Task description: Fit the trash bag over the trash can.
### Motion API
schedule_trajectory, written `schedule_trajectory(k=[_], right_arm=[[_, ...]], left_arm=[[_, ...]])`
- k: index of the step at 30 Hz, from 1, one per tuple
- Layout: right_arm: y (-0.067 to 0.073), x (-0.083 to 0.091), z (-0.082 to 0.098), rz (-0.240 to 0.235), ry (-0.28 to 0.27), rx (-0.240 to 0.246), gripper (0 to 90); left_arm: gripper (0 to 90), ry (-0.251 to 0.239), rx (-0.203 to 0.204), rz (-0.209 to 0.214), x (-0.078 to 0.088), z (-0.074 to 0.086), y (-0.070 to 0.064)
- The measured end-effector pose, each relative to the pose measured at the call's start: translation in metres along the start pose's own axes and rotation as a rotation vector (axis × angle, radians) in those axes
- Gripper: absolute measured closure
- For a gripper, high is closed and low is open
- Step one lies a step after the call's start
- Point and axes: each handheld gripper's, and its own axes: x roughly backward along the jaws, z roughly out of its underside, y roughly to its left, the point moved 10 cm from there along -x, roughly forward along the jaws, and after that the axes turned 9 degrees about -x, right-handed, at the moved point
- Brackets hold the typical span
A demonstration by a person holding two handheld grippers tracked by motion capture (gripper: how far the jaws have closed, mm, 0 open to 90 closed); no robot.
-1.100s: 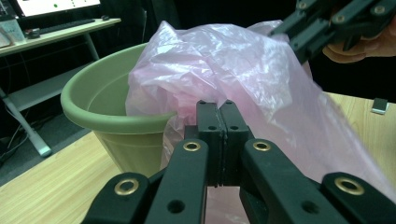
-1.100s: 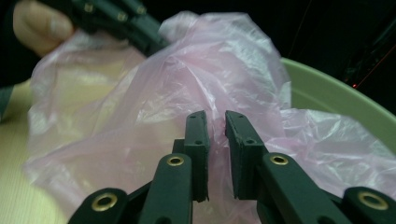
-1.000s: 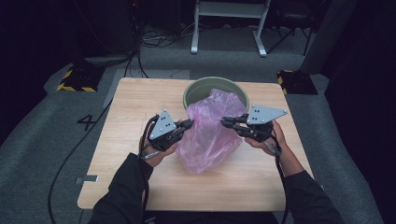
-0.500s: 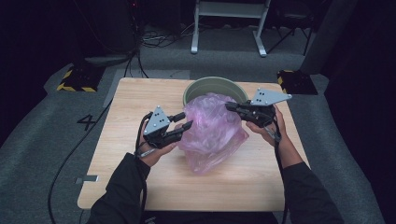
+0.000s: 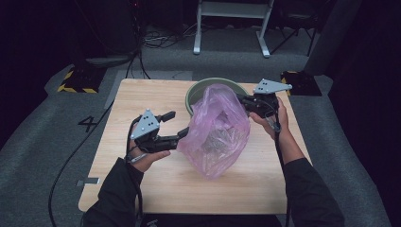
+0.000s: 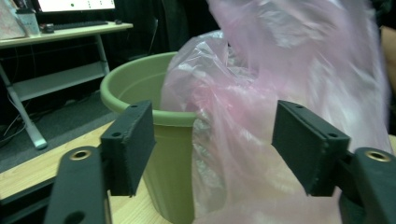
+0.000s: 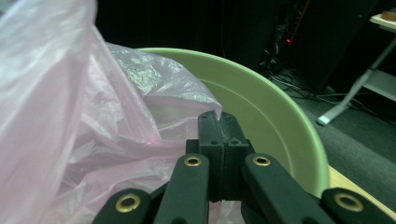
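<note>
Wooden table (image 5: 142,99), grey floor; left gripper (image 5: 176,127) just opened, right gripper (image 5: 242,100) pinching pink bag (image 5: 217,137).

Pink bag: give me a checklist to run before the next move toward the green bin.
1. Right gripper shut on the bag: ok, its fingers pinch the film at the bag's edge.
2. Left gripper free of the bag: ok, its jaws have just been opening and the pads press on nothing, though film lies between them.
3. Bag mouth over the bin: not ok, the bag lies mostly on the table, leaning on the bin's rim.
4. Bin upright: ok.
5. Bin empty inside: cannot tell, the bag hides much of it.
6. Second hold for spreading the mouth: not ok, one gripper holds it.
</note>
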Motion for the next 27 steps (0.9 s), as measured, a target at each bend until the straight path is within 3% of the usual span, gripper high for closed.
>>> schedule_trajectory(k=[10,14,16,18,21,24,27], right_arm=[[-0.024,0.001,0.002,0.083,-0.002,-0.056,90.0],[-0.031,0.001,0.003,0.108,0.005,-0.067,90.0],[-0.035,0.0,0.005,0.12,0.014,-0.07,90.0],[-0.036,-0.001,0.005,0.129,0.015,-0.076,90.0],[-0.038,-0.002,0.006,0.134,0.017,-0.08,90.0],[-0.039,-0.002,0.006,0.14,0.012,-0.085,89.8],[-0.039,-0.001,0.005,0.15,0.004,-0.078,83.0]], left_arm=[[23.5,-0.015,-0.046,0.026,0.018,-0.005,-0.007],[21.7,-0.043,-0.075,0.054,0.023,-0.011,-0.016],[20.0,-0.052,-0.09,0.088,0.021,-0.016,-0.028],[18.5,-0.036,-0.122,0.125,0.016,-0.018,-0.041],[16.2,0.015,-0.167,0.143,0.002,-0.017,-0.056],[16.3,0.061,-0.175,0.125,-0.012,-0.016,-0.06],[24.7,0.089,-0.163,0.099,-0.024,-0.014,-0.057]])
